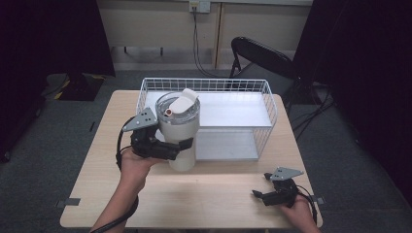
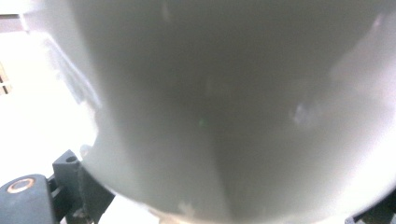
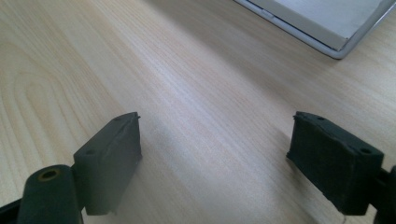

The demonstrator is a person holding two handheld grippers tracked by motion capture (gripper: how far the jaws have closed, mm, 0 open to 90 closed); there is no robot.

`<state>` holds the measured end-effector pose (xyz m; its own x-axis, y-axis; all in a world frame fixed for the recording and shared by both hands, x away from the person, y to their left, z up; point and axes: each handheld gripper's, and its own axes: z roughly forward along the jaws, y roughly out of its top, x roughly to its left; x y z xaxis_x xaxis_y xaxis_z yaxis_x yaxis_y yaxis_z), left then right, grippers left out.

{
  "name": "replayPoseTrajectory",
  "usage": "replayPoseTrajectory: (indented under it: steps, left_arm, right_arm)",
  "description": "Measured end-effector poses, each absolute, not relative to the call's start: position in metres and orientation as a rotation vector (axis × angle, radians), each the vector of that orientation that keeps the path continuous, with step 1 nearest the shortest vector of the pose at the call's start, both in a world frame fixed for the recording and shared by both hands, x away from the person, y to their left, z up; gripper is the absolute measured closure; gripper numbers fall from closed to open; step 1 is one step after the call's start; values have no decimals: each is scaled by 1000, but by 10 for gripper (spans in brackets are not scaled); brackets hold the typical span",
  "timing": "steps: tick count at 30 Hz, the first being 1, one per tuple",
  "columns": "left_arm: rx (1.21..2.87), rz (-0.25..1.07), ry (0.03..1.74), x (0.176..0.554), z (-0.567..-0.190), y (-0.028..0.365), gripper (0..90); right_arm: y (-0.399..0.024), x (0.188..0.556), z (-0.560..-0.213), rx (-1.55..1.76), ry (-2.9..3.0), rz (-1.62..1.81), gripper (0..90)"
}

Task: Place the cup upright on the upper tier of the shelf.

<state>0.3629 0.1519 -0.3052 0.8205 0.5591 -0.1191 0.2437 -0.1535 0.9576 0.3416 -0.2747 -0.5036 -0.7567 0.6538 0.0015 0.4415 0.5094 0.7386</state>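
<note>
Now — left gripper point(image 1: 167, 147) fingers clamp tumbler point(image 1: 180, 131) between them | right gripper point(image 1: 272, 194) fingers wide — on table point(image 1: 214, 194)

Tumbler point(image 1: 180, 131) seemingly before basket point(image 1: 265, 104)

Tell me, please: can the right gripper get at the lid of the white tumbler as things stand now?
Probably yes. The right gripper is open, with bare table ahead, and the lid is uncovered; the left gripper clamps only the tumbler body.
</note>
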Motion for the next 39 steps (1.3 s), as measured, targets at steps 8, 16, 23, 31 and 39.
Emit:
replayPoseTrajectory:
  steps: [8,16,23,31,39]
  left_arm:
    - [1742,306,612,366,-290,147,79]
    - [1743,310,599,370,-275,141,79]
    - [1743,308,587,374,-263,135,80]
    - [1747,294,583,379,-254,129,80]
    - [1743,276,583,384,-247,123,80]
  right_arm:
    - [-275,342,-504,923,2477,1094,161]
    - [-275,342,-504,925,2476,1095,161]
    - [-275,342,-504,922,2475,1095,161]
    - [-275,342,-504,922,2474,1095,161]
    - [-275,342,-504,922,2474,1095,161]
